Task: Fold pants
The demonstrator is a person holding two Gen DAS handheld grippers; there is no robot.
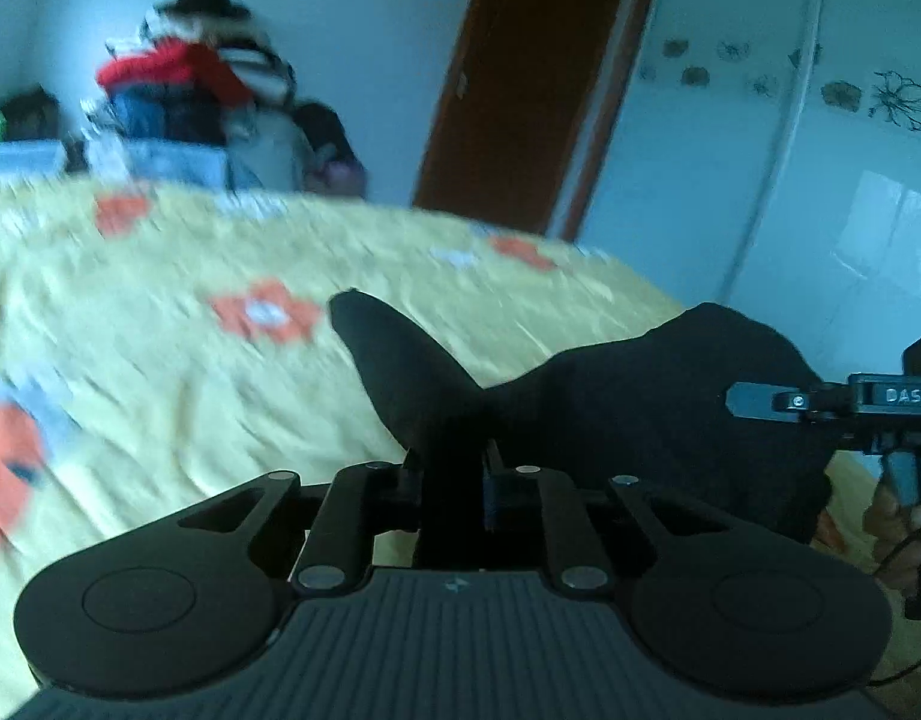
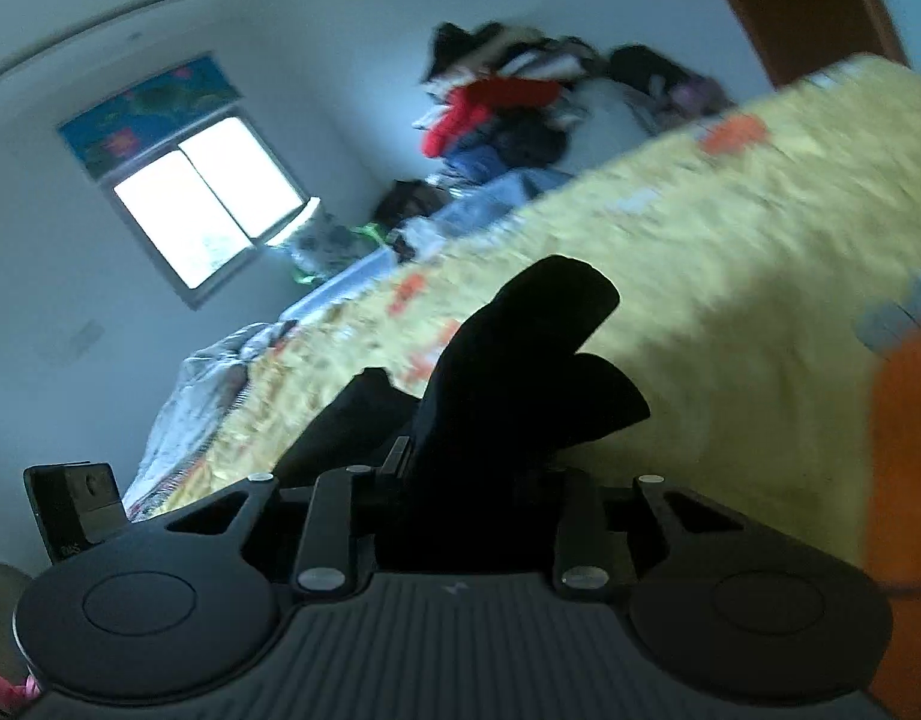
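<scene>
A: Start at the jaws. What has the left gripper (image 1: 454, 468) got?

B: Its jaws are closed tight on a bunch of the black pants (image 1: 610, 396); the cloth rises from between them and fans out to both sides. The right gripper (image 2: 478, 468) has its jaws clamped on the same dark fabric, which stands up in two rounded folds in front of it.

A: Where are the pants?

B: Held up above the bed (image 1: 160, 330), which has a yellow cover with orange patches. Both views are blurred.

A: What does one view give that the other lacks?

B: The left wrist view shows the right gripper from the side at its right edge, reaching into the cloth, with the person's hand (image 1: 898, 534) below it. It also shows a brown door (image 1: 520, 78) and a white wardrobe with flower decals (image 1: 850, 120). The right wrist view alone shows a bright window (image 2: 208, 198). Both catch a pile of clothes (image 2: 508, 108) beyond the bed.
</scene>
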